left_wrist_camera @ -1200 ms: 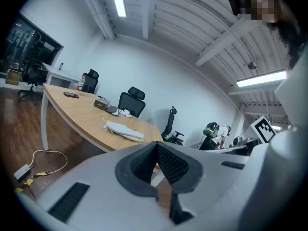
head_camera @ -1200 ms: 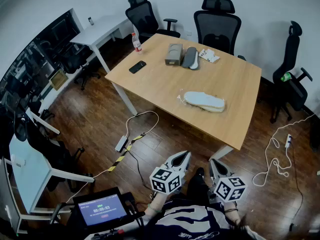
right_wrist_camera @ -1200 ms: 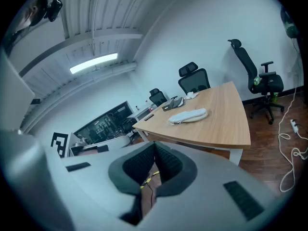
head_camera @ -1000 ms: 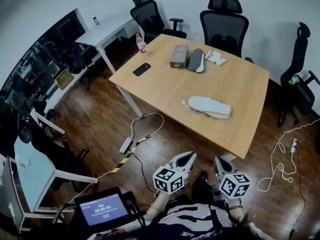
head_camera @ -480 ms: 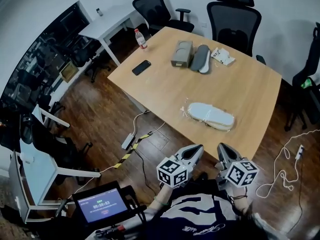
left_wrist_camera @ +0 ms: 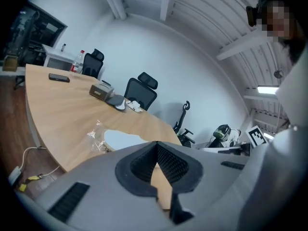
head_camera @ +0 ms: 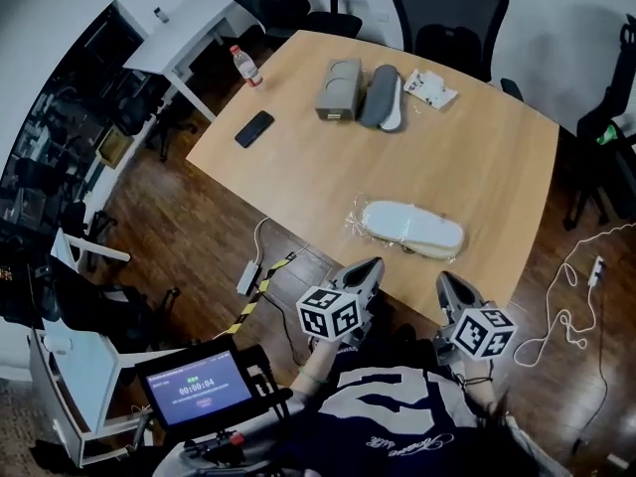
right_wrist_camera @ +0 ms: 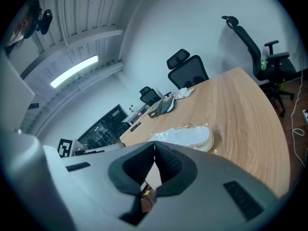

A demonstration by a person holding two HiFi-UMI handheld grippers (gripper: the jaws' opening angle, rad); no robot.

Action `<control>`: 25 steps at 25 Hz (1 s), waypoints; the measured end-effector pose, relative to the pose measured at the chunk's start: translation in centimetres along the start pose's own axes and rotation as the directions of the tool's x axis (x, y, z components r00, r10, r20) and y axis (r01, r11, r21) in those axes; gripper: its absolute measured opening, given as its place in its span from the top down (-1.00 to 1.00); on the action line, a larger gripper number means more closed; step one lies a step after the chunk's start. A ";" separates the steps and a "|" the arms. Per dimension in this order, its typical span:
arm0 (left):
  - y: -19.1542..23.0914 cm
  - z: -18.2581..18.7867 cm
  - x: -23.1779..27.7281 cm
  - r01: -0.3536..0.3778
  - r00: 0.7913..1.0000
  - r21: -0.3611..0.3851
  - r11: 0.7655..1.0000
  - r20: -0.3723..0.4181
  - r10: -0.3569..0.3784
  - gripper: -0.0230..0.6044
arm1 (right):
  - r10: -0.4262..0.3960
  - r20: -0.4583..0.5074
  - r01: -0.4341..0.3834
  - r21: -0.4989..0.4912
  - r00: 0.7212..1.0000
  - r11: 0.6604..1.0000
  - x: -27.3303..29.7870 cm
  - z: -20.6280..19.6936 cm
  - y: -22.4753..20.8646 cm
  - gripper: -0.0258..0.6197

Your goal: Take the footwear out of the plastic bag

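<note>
Wooden flooring surrounds a large wooden table in an office with black chairs at its far side. White footwear lies on the table near its near edge, inside a clear plastic bag. The left gripper and right gripper are held just short of that edge, each with jaws pressed together on nothing. A phone, bottle and box sit farther back.

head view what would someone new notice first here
The big wooden table fills the middle, with a white shoe inside a clear plastic bag near its front edge. At the bottom, the left gripper and right gripper hang just off that edge, both shut and empty, with black-and-white marker cubes on them.
</note>
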State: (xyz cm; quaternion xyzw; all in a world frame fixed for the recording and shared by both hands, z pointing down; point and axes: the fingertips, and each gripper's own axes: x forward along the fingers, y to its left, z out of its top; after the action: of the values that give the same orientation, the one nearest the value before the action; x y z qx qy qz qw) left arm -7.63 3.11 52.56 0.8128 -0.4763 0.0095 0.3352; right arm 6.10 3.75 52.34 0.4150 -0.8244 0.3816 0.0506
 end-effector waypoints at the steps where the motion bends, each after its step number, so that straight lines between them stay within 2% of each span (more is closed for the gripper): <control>1: 1.0 0.5 0.8 -0.004 1.000 0.020 1.000 -0.026 0.005 0.92 | -0.022 0.008 0.021 0.007 1.000 1.000 0.5 0.5 -0.4 0.95; 4: 4.2 1.3 3.3 0.008 0.993 0.023 1.000 -0.115 -0.005 0.92 | -0.069 0.030 0.068 0.038 0.997 0.997 2.2 1.8 -1.6 0.95; 9: 9.4 2.1 5.9 0.009 0.981 -0.073 0.997 -0.194 -0.023 0.90 | -0.159 0.049 0.156 0.072 0.986 0.985 4.7 3.2 -3.1 0.95; 12: 11.7 2.1 6.9 0.000 0.969 -0.070 0.998 -0.246 -0.018 0.71 | -0.205 0.065 0.199 0.092 0.977 0.976 5.3 3.9 -3.8 0.95; 15: 13.3 1.9 8.1 -0.005 0.954 -0.053 0.999 -0.300 -0.011 0.54 | -0.245 0.065 0.237 0.114 0.967 0.965 5.9 4.3 -4.9 0.91; 17: 14.1 0.9 8.4 -0.014 0.937 -0.040 0.999 -0.349 -0.001 0.53 | -0.248 0.052 0.242 0.108 0.967 0.964 6.2 3.9 -5.2 0.69; 19: 14.7 -0.5 8.6 -0.022 0.916 -0.042 0.999 -0.400 0.003 0.53 | -0.265 0.036 0.261 0.090 0.964 0.961 6.3 3.3 -5.8 0.62; 25: 15.8 -2.3 8.8 -0.056 0.895 -0.091 0.994 -0.446 0.010 0.53 | -0.331 -0.016 0.331 0.092 0.943 0.939 5.1 1.8 -9.3 0.62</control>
State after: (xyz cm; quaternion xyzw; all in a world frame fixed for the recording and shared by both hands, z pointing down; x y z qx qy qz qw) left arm -14.43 -7.43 65.75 0.7628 -0.4007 0.1765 0.4759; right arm 9.95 -4.16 58.60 0.5495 -0.7241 0.4058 0.0950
